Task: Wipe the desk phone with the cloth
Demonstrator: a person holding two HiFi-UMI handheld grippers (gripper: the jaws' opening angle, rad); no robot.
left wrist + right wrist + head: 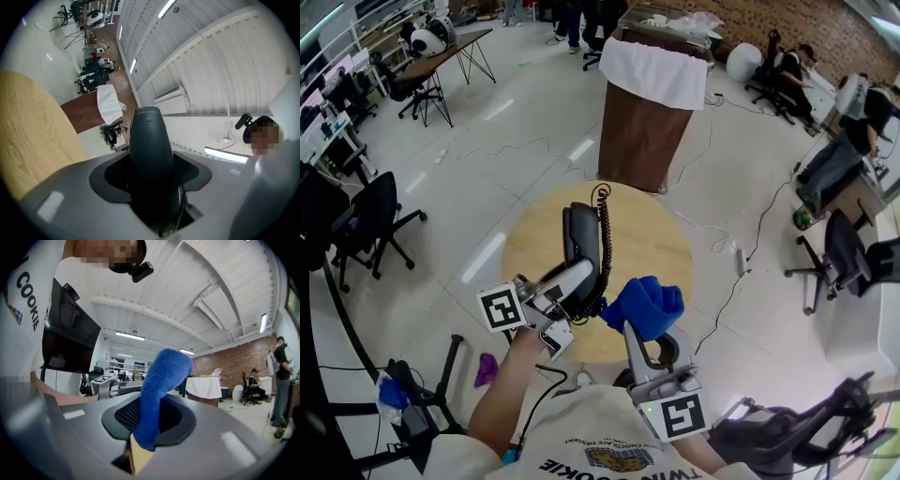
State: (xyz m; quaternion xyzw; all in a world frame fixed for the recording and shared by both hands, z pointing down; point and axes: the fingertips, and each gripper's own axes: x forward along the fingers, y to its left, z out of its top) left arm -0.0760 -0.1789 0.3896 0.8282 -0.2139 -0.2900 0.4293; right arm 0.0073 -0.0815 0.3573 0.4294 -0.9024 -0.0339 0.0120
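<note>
Right now the left gripper point(577, 281) is clamped on the desk phone's handset point(579, 234), jaws set wide around its dark body, holding it up over the round table point(661, 234). The handset's long axis runs roughly 12 to 6 o'clock in the head view, top end at 12. Its coiled cord point(604, 230) hangs down the 3 o'clock side.

The right gripper point(637, 328) has its jaws closed on the blue cloth point(649, 305), and a wad of it sticks out past the tips. From that wad the handset lies at about 10 o'clock, just beside it — so the right hand is the one to move, sweeping toward 10 along the handset's length.

Hard to tell:
- Whether the cloth already touches the cord loops or the left jaws; the head view puts them edge to edge.
- The handset's lower end, buried in the left jaws.
- No phone base in any view.
- The right gripper view shows only cloth and room — no phone.
</note>
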